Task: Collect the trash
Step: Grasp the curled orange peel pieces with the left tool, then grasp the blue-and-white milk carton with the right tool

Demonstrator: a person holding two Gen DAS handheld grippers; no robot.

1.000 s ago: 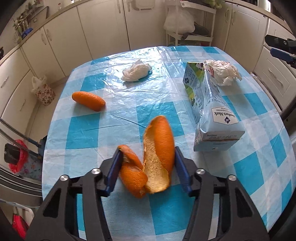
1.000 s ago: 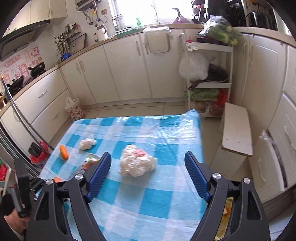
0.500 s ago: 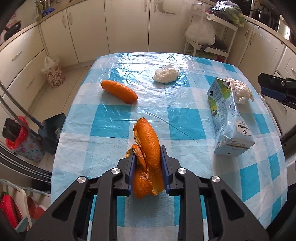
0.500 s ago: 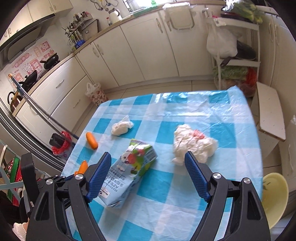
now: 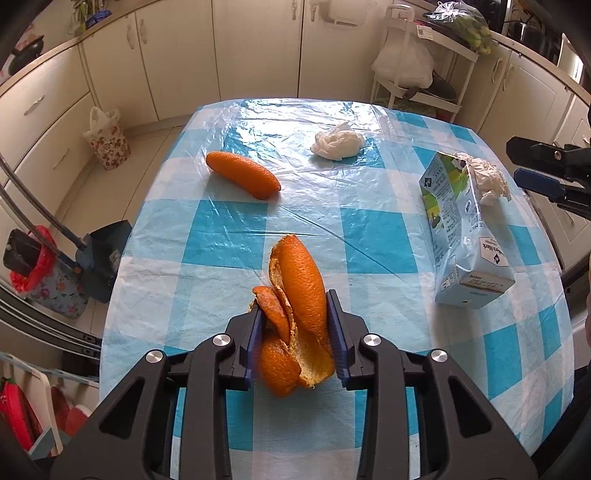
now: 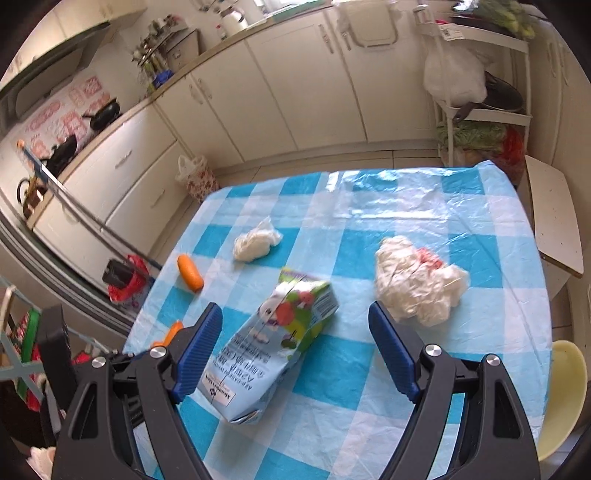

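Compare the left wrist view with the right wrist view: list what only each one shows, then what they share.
Only the left wrist view shows the left claw clamped on the orange peel; its pads have just eased open slightly, and the peel is between them.

Only the right wrist view shows the right claw open and empty over the carton, and a yellow bowl beyond the table edge.

Both show the checked tablecloth, the juice carton, the carrot, the small white wad and the larger crumpled wad.

Probably a home kitchen: cream cabinets (image 6: 295, 85), kettle (image 6: 232, 22), pans (image 6: 105, 114), checked tablecloth (image 5: 369, 236).
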